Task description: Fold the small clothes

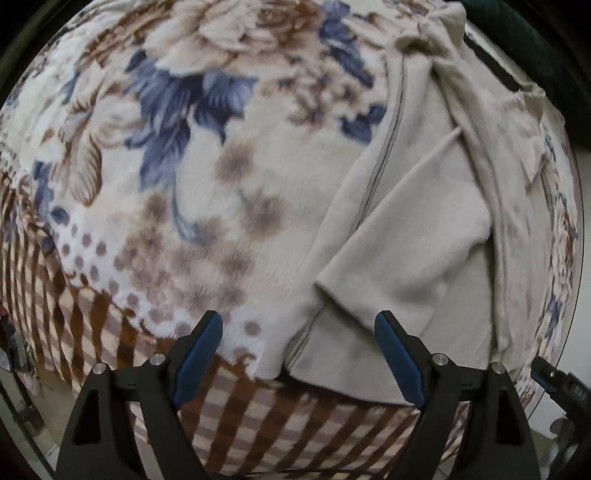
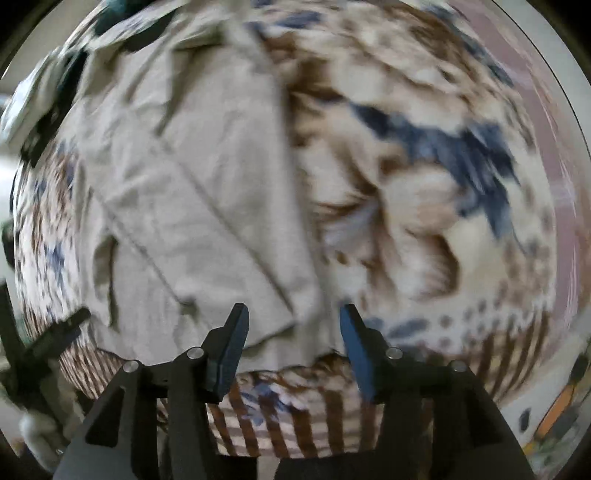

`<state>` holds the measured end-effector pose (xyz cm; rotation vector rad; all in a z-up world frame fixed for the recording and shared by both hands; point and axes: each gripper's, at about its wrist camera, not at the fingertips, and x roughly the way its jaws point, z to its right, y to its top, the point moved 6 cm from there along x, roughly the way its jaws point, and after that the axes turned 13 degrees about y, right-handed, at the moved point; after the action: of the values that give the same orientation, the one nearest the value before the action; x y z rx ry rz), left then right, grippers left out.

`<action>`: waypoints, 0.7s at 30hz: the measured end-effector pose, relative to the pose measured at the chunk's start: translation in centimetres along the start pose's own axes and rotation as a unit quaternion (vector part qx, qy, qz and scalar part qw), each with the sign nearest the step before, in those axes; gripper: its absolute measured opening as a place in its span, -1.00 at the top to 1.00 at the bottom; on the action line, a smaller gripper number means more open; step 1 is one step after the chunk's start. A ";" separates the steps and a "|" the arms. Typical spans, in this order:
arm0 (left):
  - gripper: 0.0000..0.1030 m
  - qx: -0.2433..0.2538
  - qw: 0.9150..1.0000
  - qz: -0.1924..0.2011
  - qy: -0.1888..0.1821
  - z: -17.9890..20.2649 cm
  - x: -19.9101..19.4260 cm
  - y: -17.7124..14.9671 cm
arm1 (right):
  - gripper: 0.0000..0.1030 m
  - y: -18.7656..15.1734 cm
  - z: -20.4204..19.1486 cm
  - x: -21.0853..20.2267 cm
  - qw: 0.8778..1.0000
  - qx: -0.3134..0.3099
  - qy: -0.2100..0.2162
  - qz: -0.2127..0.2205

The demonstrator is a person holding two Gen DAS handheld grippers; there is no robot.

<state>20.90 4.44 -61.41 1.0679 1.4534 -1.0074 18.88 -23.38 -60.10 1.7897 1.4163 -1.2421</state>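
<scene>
A beige garment (image 1: 417, 229) lies partly folded on a floral blanket (image 1: 207, 177), at the right of the left wrist view. My left gripper (image 1: 299, 325) is open and empty, hovering over the garment's near left edge, where a hem with dark stitching runs. In the right wrist view the same beige garment (image 2: 192, 192) fills the left half, blurred. My right gripper (image 2: 293, 321) is open and empty over the garment's near right corner. The right gripper's tip also shows in the left wrist view (image 1: 554, 376); the left gripper shows in the right wrist view (image 2: 55, 332).
The blanket (image 2: 424, 177) has blue and brown flowers and a brown checked border (image 1: 258, 417) at the near edge. A dark green cloth (image 1: 517, 33) lies beyond the garment's far end. A floor edge with orange objects (image 2: 554, 406) shows lower right.
</scene>
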 end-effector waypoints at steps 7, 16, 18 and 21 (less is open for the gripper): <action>-0.55 0.037 0.998 -0.022 -0.039 0.3 2.3 -1.2 | -0.04 -2.0 9.1 -2.9 0.993 0.089 0.073 -0.034; 0.93 0.029 0.996 0.009 -0.079 -1.0 -1.2 -2.0 | 0.84 -2.5 13.7 -9.3 0.989 0.110 0.103 0.006; 0.93 0.000 0.994 -0.004 -0.112 -1.9 -2.7 -1.3 | 0.84 -2.6 13.4 -10.3 0.987 0.110 0.113 0.008; 0.93 -0.052 0.986 -0.012 -0.160 -3.7 -4.7 1.6 | 0.85 -1.4 12.9 -13.3 0.982 0.119 0.144 0.014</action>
<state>21.88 7.89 -56.42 0.7748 1.2434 -1.0534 12.94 -39.75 -53.66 2.2188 1.4379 -1.2166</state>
